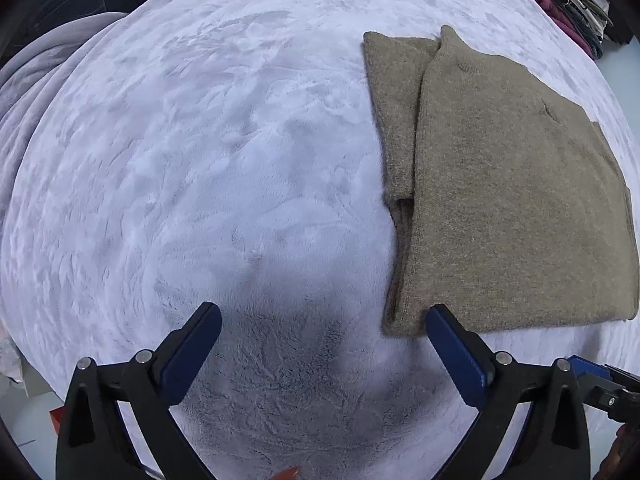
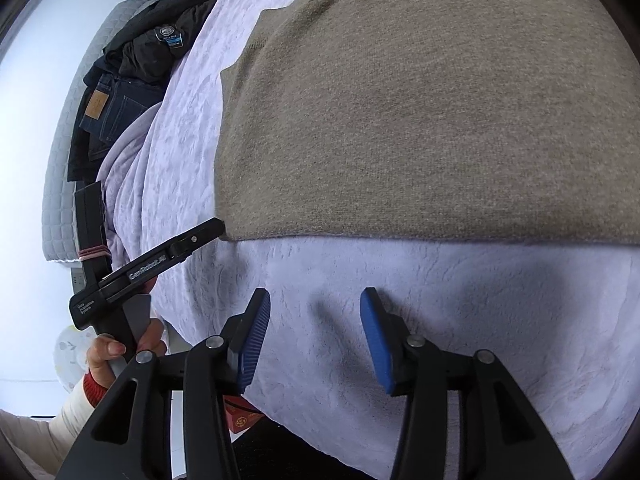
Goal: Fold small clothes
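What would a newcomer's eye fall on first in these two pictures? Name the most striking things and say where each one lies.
First comes the brown knitted sweater, partly folded and flat on the pale lilac fleece blanket that covers the bed. Next come the two open tools: the left tool is near the sweater's near corner, and the right tool hovers above bare blanket short of its hem. Dark jeans are piled at the bed's far edge.

One folded taupe knit sweater [image 1: 500, 184] lies before me on one lilac plush blanket [image 1: 200, 160]; one pile of folded clothes [image 1: 572, 8] far right; my two grippers.
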